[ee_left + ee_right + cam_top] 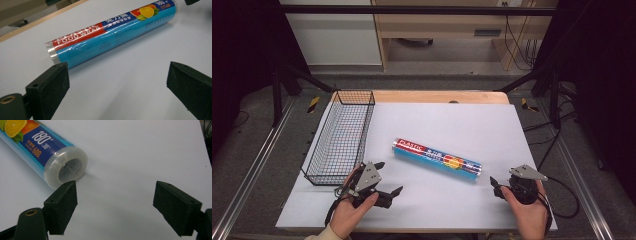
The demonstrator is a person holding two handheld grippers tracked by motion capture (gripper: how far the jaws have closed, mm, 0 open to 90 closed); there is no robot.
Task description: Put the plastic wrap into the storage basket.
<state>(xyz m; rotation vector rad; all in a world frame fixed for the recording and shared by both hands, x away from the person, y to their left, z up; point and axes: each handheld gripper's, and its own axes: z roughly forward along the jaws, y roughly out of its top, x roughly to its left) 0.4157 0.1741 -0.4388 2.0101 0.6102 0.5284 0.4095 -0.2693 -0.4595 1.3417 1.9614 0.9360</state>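
Note:
A roll of plastic food wrap in a blue and red wrapper lies slantwise in the middle of the white mat. My left gripper rests near the mat's front left, open, a little short of the roll's left end. In the left gripper view, the roll lies beyond the wide-apart jaws of the left gripper, with bare mat between them. My right gripper stands open just right of the roll's right end. The right gripper view has the roll's capped end just past the left jaw of the right gripper, apart from it.
A black wire basket stands along the left side of the white mat, close behind my left hand. The mat covers a wooden table. Black frame posts rise at both far corners.

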